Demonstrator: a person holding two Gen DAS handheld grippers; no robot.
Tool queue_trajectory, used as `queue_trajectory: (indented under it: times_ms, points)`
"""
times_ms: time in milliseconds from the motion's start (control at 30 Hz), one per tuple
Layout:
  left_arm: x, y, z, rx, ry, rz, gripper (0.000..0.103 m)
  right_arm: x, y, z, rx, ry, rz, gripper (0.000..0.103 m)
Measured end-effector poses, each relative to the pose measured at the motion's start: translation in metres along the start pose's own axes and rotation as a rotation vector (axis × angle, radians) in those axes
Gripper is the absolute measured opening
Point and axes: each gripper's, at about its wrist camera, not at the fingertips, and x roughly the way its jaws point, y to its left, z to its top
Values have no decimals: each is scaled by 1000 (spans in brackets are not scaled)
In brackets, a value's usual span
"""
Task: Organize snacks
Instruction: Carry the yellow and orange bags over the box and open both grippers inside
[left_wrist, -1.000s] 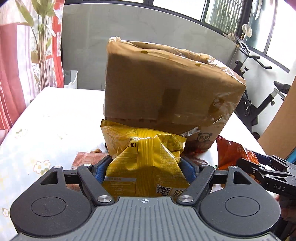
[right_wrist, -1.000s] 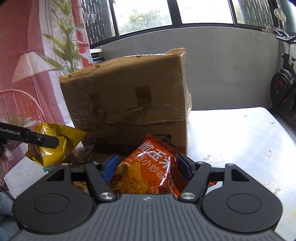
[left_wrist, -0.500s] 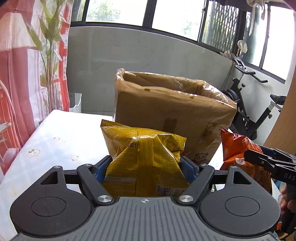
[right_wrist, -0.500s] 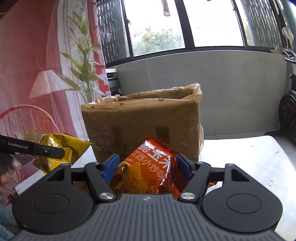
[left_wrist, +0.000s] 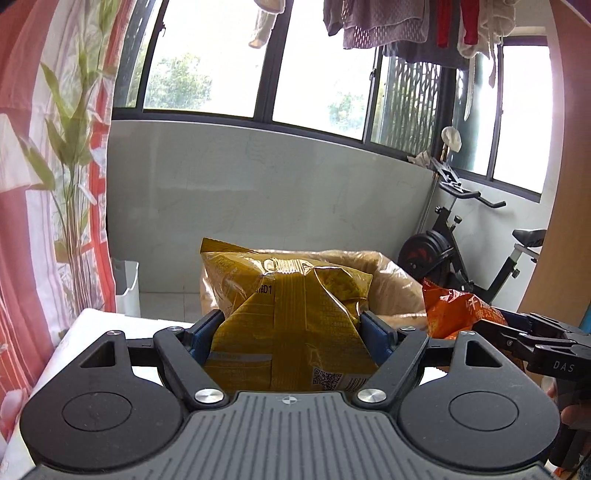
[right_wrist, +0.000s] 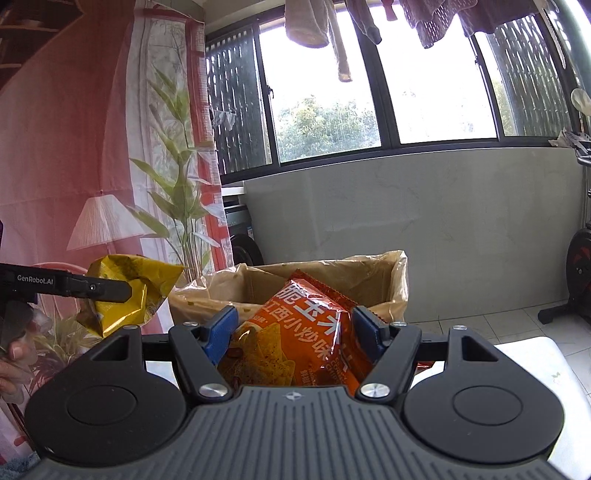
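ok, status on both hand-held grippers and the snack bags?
Left hand-held gripper shut on yellow bag. Right hand-held gripper shut on orange bag. Open cardboard box ahead, nothing blocking.

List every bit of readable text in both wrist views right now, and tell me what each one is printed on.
"GenRobot.AI": on the side of the left tool, seen from the right wrist.
"DAS": on the right tool, seen from the left wrist; the rest is cut off.
"D1": end of a stamped code on the yellow snack bag; its QR code and fine print are too small to read.
"脆玉米" and "小炒味": on the orange snack bag; its smaller print is blurred.
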Motion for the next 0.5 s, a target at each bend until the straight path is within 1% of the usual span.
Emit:
queue_trajectory:
  times_ms: [100,167,233,300,400,500]
  points:
    - [14,-1,14,14,-17,-13,81,10,-1,11,-40,-19,15,70]
    - [30,1,23,0,-1,-48,81,20,-2,19,-73,-27,27,70]
    - [49,4,31,-18,11,-63,81,34,-3,26,-118,-36,32,70]
    - [69,5,37,-24,21,-43,81,55,-4,34,-165,-33,30,70]
    - [102,7,44,-36,45,-16,81,89,-5,43,-232,-26,5,70]
    - [129,6,48,-19,65,24,81,124,-5,46,-276,10,-42,70]
